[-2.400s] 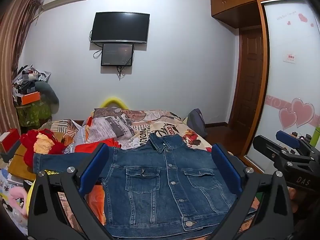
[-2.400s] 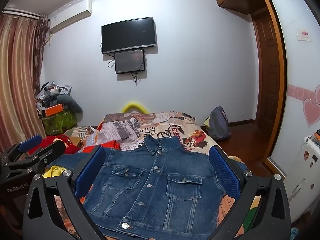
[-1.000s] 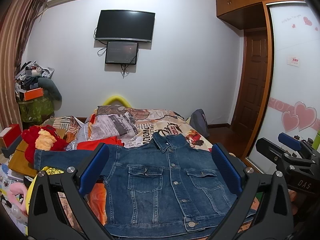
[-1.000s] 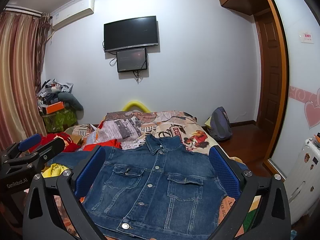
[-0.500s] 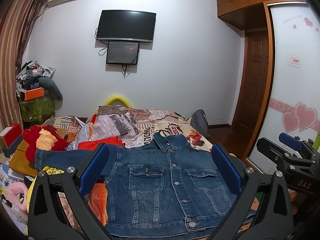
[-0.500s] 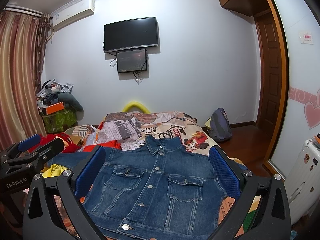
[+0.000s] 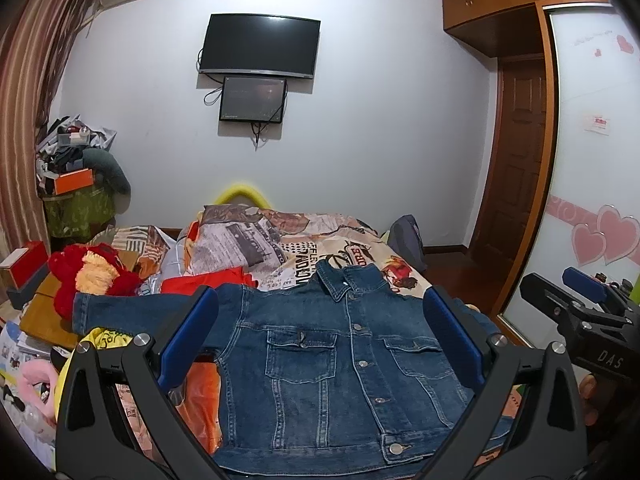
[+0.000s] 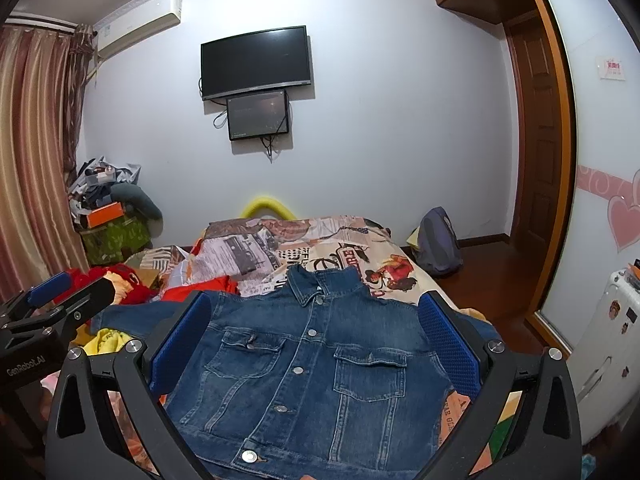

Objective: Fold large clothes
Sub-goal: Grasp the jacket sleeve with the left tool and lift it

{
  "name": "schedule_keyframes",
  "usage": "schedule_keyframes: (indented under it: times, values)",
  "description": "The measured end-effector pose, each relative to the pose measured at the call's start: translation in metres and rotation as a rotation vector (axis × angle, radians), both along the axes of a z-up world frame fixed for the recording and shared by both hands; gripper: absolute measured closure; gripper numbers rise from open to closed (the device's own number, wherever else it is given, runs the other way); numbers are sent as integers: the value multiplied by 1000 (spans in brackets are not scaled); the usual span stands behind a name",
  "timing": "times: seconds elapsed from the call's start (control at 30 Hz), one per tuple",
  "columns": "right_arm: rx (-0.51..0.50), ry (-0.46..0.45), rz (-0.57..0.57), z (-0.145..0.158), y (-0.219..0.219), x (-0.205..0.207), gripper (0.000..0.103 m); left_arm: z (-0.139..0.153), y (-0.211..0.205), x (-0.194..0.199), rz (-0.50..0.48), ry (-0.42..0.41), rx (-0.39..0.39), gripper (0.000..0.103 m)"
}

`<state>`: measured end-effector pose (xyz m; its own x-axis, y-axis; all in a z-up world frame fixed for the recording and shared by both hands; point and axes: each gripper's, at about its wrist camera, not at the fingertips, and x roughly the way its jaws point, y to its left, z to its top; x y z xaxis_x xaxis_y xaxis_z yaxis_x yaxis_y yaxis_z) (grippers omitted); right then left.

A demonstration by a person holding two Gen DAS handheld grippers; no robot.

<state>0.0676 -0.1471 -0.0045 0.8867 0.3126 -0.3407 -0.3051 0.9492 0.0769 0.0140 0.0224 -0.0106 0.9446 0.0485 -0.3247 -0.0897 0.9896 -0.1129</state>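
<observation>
A blue denim jacket lies flat, front up and buttoned, on the bed, collar away from me. Its left sleeve stretches out to the left. It also shows in the right wrist view. My left gripper is open and empty, held above the jacket's near hem. My right gripper is open and empty too, beside it on the right. Each gripper shows in the other's view: the right gripper at the right edge, the left gripper at the left edge.
The bed has a printed cover. Red and orange clothes and a red plush toy lie to the left. A cluttered pile stands by the curtain. A grey backpack sits on the floor at right, near a door.
Both grippers have drifted slightly; the view has risen and shifted a little. The jacket has not moved and both grippers stay open.
</observation>
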Motion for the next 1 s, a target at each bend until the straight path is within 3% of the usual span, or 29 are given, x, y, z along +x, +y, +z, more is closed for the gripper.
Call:
schedule_keyframes:
  times: [0.23, 0.37, 0.57, 0.73, 0.83, 1.0]
  values:
    - [-7, 13, 4, -4, 6, 20, 0, -3, 22, 23, 6, 25, -23, 0]
    - [-15, 19, 7, -7, 13, 37, 0, -3, 38, 41, 37, 30, 17, 0]
    - [-31, 26, 19, -13, 24, 68, 0, -14, 85, 74, 82, 52, 2, 0]
    - [-45, 64, 71, -26, 39, 95, 0, -42, 129, 103, 165, 149, 42, 0]
    - [-68, 119, 97, -41, 49, 111, 0, -65, 163, 121, 174, 244, -5, 0]
    - [-118, 213, 131, -74, 62, 135, 0, -115, 228, 140, 148, 404, -175, 0]
